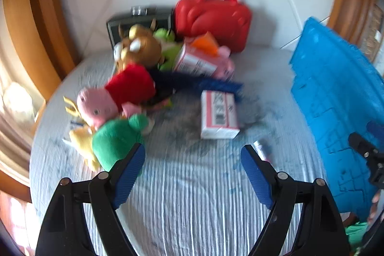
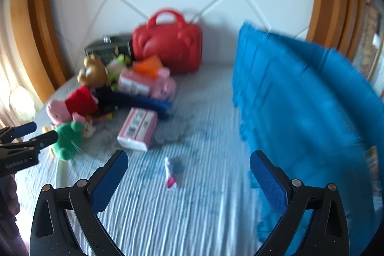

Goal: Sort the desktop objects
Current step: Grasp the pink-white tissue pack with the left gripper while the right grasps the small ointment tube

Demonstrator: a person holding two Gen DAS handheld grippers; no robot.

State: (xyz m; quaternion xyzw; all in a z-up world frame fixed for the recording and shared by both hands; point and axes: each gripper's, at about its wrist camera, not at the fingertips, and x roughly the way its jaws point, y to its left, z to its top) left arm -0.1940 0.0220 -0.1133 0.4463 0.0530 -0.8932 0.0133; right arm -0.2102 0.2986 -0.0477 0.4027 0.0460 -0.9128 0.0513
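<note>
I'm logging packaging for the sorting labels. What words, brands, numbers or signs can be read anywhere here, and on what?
None can be read for certain.
White and red box: barcode and print, too blurred.
Second box in the toy pile: label text, too blurred.
Small tube: print too small.
Left gripper: white lettering on its body, too blurred to quote.
Red case: no text visible.
</note>
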